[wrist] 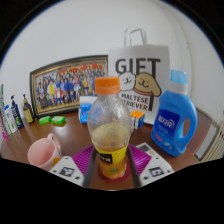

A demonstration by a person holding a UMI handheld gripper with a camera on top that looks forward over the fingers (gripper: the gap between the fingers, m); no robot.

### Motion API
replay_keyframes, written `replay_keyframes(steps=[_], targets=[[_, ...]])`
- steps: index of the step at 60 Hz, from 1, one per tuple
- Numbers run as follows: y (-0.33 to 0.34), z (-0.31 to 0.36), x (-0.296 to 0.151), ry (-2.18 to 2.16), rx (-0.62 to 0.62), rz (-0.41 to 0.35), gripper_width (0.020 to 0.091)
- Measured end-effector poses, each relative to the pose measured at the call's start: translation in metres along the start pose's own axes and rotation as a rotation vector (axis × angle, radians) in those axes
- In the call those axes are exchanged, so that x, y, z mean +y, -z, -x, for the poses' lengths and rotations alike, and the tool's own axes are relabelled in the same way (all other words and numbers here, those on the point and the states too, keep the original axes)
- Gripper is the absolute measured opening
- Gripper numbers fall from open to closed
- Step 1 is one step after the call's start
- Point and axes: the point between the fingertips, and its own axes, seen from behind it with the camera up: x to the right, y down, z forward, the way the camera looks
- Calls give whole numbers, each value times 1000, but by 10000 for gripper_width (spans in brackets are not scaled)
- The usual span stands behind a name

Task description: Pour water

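Observation:
A clear plastic bottle [109, 130] with an orange cap, a yellow label and orange liquid at its bottom stands upright between my fingers. My gripper [111, 166] has its magenta pads against both sides of the bottle's lower part, shut on it. A pink cup [43, 153] sits on the wooden table [70, 133] to the left of the bottle, close to my left finger. The bottle's base is hidden low between the fingers, so I cannot tell whether it rests on the table.
A blue detergent bottle [175, 120] stands to the right. Behind are a white gift bag [142, 75], a framed group photo [68, 84], a small blue-capped container [88, 108], green items [52, 121] and several dark bottles [14, 115] at far left.

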Motion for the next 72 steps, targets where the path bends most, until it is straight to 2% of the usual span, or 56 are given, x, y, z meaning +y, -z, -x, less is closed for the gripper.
replay_keyframes(steps=[4, 7, 11, 26, 36, 45, 55, 72], targets=[[6, 1, 11, -12, 4, 58, 869], [15, 0, 10, -17, 21, 80, 834], [35, 3, 9, -4, 40, 105, 865], [163, 37, -11, -2, 76, 185, 857], [270, 69, -18, 42, 102, 193, 857], [337, 91, -16, 85, 95, 185, 852], [382, 102, -10, 105, 110, 177, 858], [402, 110, -2, 91, 98, 178, 855]])
